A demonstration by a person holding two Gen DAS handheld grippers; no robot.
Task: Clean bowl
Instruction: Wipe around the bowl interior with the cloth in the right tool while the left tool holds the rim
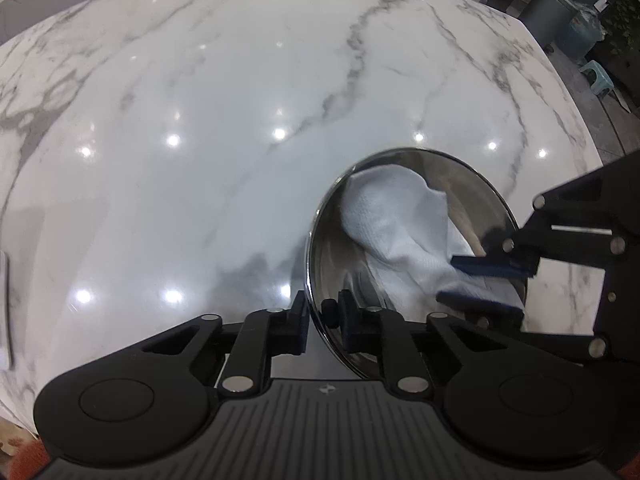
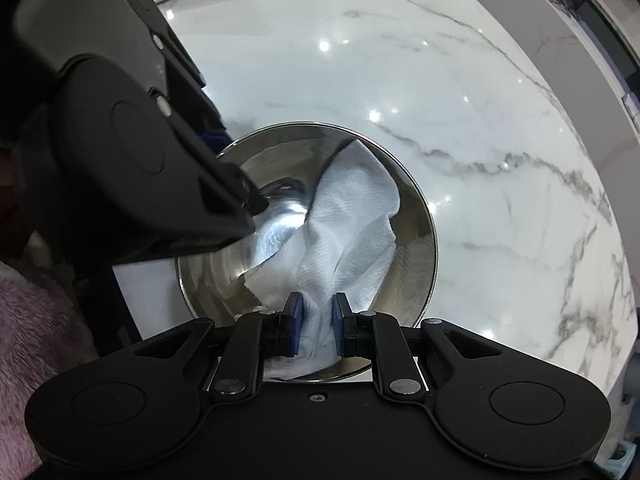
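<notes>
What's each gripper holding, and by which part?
Left gripper pinches the bowl by its near rim. Right gripper clamps the white cloth at its bunched near end, inside the bowl.

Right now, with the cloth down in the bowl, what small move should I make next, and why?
Probably sweep the right gripper round the inside wall. It is shut on the white cloth, which lies bunched against one side of the steel bowl, and the left gripper pinches the rim, so the bowl looks steadied.
</notes>
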